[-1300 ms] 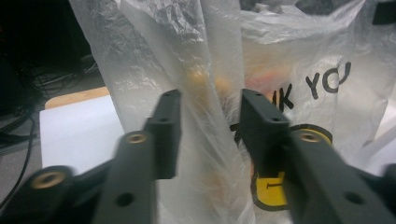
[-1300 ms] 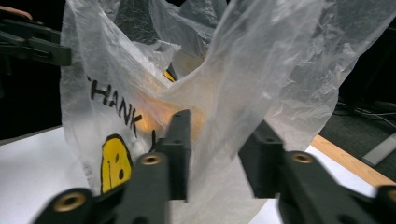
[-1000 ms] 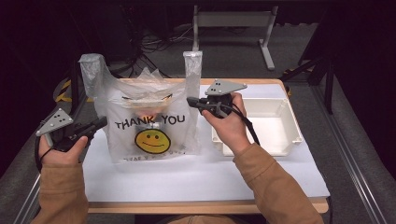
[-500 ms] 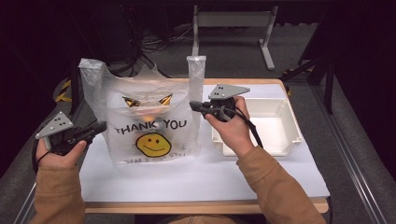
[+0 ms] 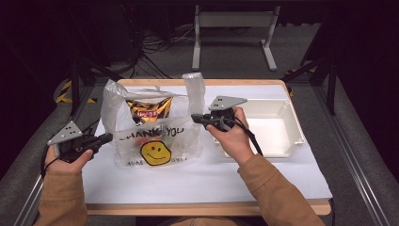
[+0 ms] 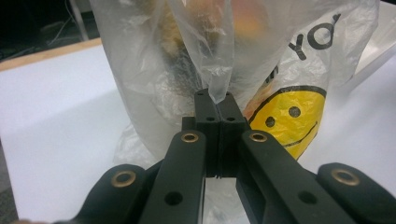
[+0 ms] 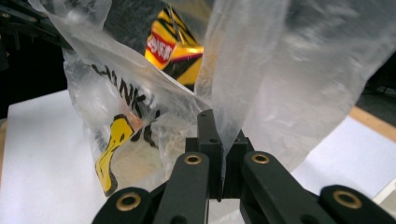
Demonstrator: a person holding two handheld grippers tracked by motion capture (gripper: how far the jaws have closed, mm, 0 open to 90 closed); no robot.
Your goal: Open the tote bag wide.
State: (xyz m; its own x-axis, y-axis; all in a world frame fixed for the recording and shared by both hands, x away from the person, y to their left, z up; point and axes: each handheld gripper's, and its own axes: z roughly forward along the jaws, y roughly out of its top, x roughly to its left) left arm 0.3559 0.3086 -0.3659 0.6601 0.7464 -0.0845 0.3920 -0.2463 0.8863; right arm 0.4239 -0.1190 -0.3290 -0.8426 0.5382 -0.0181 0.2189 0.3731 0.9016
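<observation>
Pinching plastic bag (image 5: 155, 136) edges, both claws clamped, left claw (image 6: 217, 105), right claw (image 7: 219, 128), bare tabletop (image 5: 211, 174) around.

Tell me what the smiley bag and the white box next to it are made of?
The smiley bag looks like thin, glossy plastic film: crinkled, and a snack packet shows through it. The white box seems to be hard, matte plastic with smooth, stiff walls, though that's less certain.

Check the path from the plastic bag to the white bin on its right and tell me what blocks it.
Only the right tool and the hand holding it sit between the plastic bag and the white bin, clamped on the bag's right handle. The white mat between them looks bare.
</observation>
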